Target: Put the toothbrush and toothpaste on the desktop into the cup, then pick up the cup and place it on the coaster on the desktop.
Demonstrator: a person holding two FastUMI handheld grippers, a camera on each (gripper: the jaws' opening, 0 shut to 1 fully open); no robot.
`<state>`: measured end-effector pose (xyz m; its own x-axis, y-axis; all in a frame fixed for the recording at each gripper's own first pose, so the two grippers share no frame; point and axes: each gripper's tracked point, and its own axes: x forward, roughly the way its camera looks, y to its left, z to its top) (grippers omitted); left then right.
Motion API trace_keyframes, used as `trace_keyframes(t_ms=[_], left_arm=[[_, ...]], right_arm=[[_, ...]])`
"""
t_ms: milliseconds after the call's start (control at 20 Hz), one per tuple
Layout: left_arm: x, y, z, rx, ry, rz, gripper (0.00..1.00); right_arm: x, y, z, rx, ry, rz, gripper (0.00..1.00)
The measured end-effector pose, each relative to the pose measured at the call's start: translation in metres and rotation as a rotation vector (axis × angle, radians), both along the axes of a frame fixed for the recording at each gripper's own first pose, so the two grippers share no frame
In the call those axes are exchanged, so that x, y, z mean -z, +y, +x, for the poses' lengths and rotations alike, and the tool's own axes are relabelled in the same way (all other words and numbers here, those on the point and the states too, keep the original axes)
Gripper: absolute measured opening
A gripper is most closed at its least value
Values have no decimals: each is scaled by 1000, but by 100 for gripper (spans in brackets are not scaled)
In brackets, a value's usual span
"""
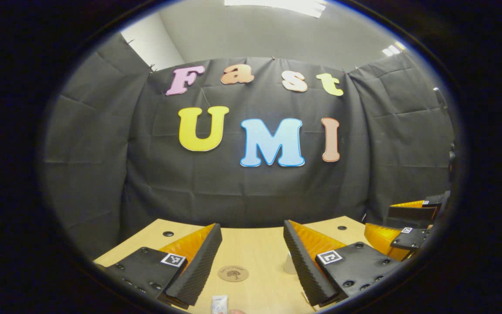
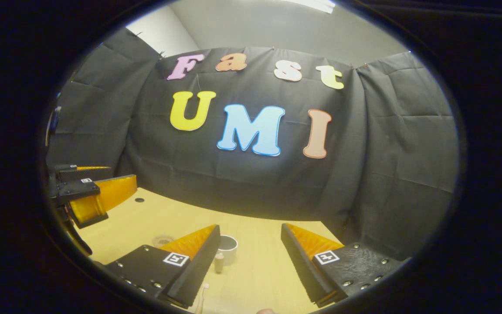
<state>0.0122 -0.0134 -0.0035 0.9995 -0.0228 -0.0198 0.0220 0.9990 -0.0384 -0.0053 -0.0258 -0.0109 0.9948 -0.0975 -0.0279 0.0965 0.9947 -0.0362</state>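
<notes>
In the left gripper view my left gripper [image 1: 252, 229] is open above the wooden desktop [image 1: 259, 244]. The round brown coaster [image 1: 233, 273] lies between its fingers. The white cup [image 1: 290, 264] peeks out beside its right finger, and the white toothpaste tube [image 1: 219, 304] lies at the bottom edge. In the right gripper view my right gripper [image 2: 251, 229] is open and holds nothing. The upright white cup [image 2: 228, 248] stands by its left finger. A small pale tube end [image 2: 218, 263] lies just in front of the cup. A white toothbrush handle [image 2: 201, 301] shows at the bottom edge.
The right gripper [image 1: 379, 218] hovers at the far right over the desk's corner. The left gripper [image 2: 122, 174] hangs at the left, with the coaster [image 2: 162, 240] below it. Small dark holes [image 1: 168, 233] mark the desk's back edge against the black cloth wall.
</notes>
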Motion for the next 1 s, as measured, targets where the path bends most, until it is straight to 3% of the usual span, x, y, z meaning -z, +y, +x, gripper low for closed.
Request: trace_keyframes(t_ms=[250, 450, 1000], left_arm=[[3, 2, 6, 3, 6, 11, 93], [20, -3, 10, 28, 61, -17, 93], [119, -3, 11, 35, 400, -26, 94]], right_arm=[[2, -3, 3, 19, 13, 16, 89], [27, 5, 4, 6, 107, 53, 89], [112, 49, 3, -99, 408, 66, 89]])
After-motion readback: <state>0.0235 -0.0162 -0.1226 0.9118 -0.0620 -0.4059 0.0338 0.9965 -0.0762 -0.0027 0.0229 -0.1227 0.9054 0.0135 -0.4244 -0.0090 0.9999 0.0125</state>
